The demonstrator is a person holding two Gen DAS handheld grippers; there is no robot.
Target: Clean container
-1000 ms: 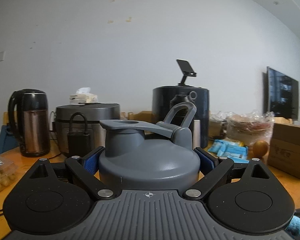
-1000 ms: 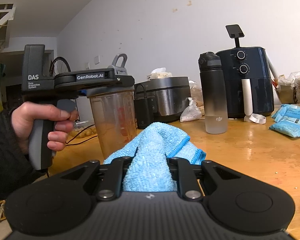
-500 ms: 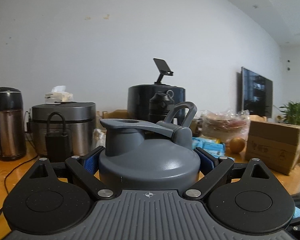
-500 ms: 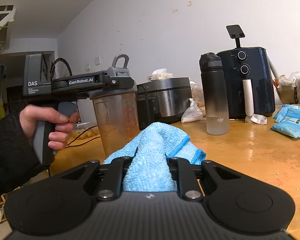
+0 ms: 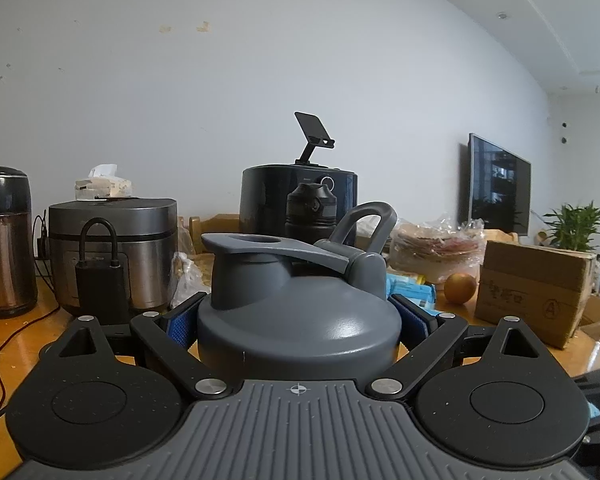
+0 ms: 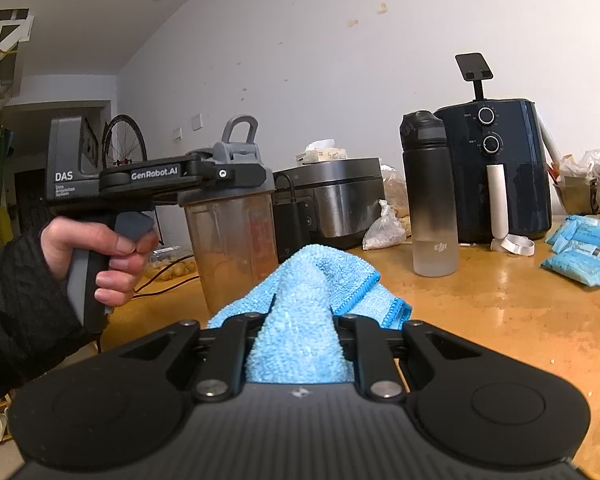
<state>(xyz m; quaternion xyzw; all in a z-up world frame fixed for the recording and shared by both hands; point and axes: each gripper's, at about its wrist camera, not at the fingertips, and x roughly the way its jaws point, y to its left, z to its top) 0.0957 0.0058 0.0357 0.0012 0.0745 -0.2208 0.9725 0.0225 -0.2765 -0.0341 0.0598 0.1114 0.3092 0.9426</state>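
Note:
My left gripper (image 5: pixel 298 320) is shut on the grey lid (image 5: pixel 296 328) of a shaker bottle; its flip cap and carry loop stand up in front of the camera. In the right wrist view the same gripper (image 6: pixel 204 176) clamps the lid, and the cloudy, stained cup (image 6: pixel 232 248) stands upright on the wooden table (image 6: pixel 500 312). My right gripper (image 6: pixel 300 320) is shut on a bunched blue microfibre cloth (image 6: pixel 304 316), low over the table, just right of the cup and apart from it.
Behind stand a rice cooker (image 6: pixel 332 196), a black-and-clear water bottle (image 6: pixel 430 196), a dark air fryer (image 6: pixel 496 168) and blue packets (image 6: pixel 584 256). The left wrist view also shows a kettle (image 5: pixel 4 240), an orange (image 5: pixel 460 288) and a cardboard box (image 5: pixel 536 288).
The left gripper has swung with the shaker bottle, so its view panned rightward across the table. The bottle sits closer to the cloth. The right gripper and cloth have stayed put.

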